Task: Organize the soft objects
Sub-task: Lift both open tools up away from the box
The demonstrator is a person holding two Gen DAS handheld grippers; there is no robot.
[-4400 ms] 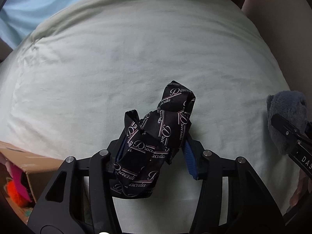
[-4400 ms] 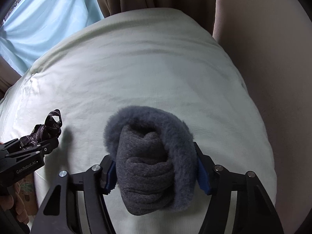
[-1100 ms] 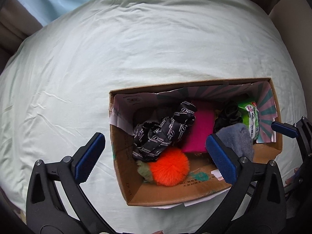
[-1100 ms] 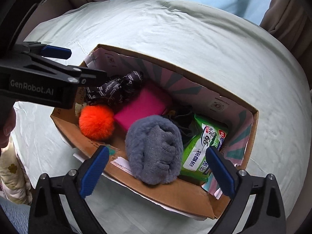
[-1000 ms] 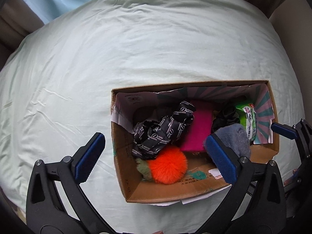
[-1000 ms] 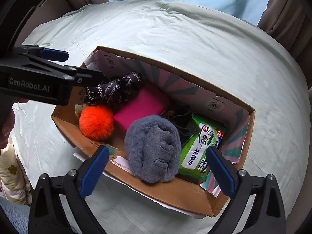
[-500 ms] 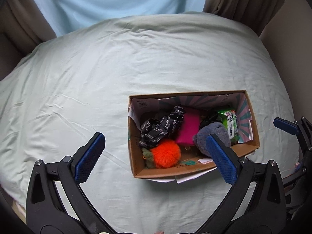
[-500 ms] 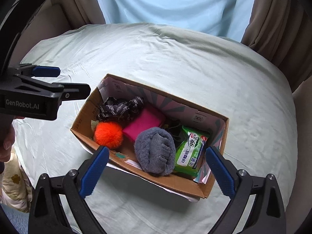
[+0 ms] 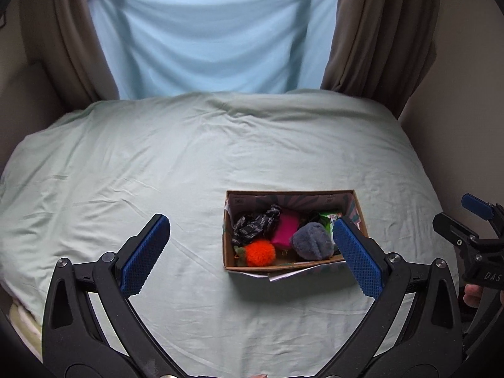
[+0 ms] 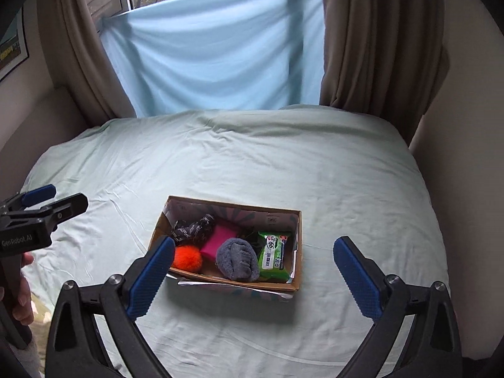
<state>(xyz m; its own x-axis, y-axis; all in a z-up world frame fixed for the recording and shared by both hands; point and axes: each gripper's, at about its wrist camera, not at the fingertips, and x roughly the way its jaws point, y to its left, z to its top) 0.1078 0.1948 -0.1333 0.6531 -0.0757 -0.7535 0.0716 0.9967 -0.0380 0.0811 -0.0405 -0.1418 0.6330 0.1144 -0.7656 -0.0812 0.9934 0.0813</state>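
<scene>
Right wrist view — "GenRobot.AI" on left gripper (image 10: 53,201), jaws apart

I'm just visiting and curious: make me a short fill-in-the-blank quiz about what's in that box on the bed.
1. The soft things sit in a ____ box on the bed.
2. The fluffy ball is ____ in colour.
3. The grey sock lies between the pink item and the ____ wipes packet.
4. Both tools, left tool and right tool, are ____.

Missing words: cardboard; orange; green; open
</scene>
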